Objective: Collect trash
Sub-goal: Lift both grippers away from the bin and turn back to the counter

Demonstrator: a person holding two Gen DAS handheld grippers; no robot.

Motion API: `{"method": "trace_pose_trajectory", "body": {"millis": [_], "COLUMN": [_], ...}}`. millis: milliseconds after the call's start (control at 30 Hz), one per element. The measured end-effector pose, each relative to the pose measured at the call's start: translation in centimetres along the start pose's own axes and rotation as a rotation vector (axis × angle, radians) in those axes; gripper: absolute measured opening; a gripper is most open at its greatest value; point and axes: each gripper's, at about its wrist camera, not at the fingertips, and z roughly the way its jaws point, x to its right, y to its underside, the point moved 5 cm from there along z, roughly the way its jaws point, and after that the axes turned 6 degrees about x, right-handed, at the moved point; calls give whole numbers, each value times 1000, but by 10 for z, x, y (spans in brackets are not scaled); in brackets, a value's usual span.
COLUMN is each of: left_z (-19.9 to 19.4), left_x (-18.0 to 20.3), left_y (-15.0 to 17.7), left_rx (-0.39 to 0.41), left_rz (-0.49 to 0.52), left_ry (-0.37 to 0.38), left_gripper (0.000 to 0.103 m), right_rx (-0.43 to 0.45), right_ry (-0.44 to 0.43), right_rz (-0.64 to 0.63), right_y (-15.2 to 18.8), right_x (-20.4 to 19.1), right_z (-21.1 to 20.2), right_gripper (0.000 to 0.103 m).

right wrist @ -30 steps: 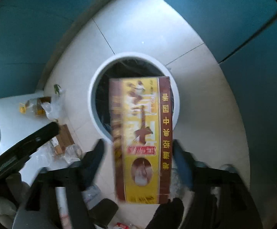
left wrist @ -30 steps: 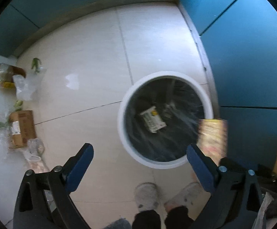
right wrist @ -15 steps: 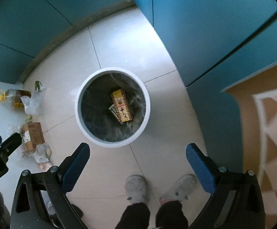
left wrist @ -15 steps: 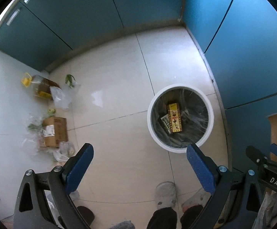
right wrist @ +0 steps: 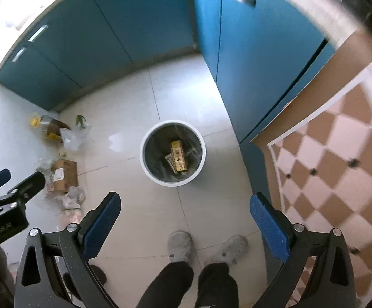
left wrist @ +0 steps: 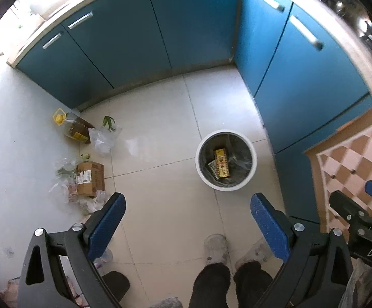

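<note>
A white round bin (left wrist: pixel 252 165) (right wrist: pixel 145 164) with a dark liner stands on the tiled floor. A yellow and red box (left wrist: pixel 221 163) (right wrist: pixel 178 159) lies inside it on a smaller packet. My left gripper (left wrist: pixel 188 220) is open and empty, high above the floor. My right gripper (right wrist: pixel 186 220) is open and empty, also high up. On the floor at the left lie a brown cardboard box (left wrist: pixel 89 178) (right wrist: pixel 64 172), an oil bottle with a yellow cap (left wrist: pixel 71 127) (right wrist: pixel 46 127), clear plastic bags (left wrist: pixel 104 138) and green scraps (left wrist: pixel 109 122).
Blue cabinets (left wrist: pixel 186 30) (right wrist: pixel 134 33) line the back and right side. A checkered orange panel (right wrist: pixel 340 159) is at the right. The person's feet in grey slippers (left wrist: pixel 215 249) (right wrist: pixel 180 245) stand just before the bin.
The yellow box left my right gripper and dropped into the bin. Both grippers then rose well above the floor, so the bin looks smaller and the cabinets show.
</note>
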Motion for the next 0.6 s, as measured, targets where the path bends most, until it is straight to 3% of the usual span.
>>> {"method": "trace_pose_trajectory", "body": {"millis": [300,467,600], "left_z": [-97,-140,-168], "left_x": [-2,7,36], "left_y": [14,12,-1], "left_rx": [60,110,173], "left_rz": [3,9,38], "left_ry": [30,26,22], "left_gripper": [99,100,103], "right_rx": [76,106,150], "right_ry": [-33,-86,-155], "right_rz": [-5,15,71], "right_y": [17,23,25], "right_x": [-8,-8,8], "right_z": [-131,-179,-213], "right_gripper": [102,102,102]}}
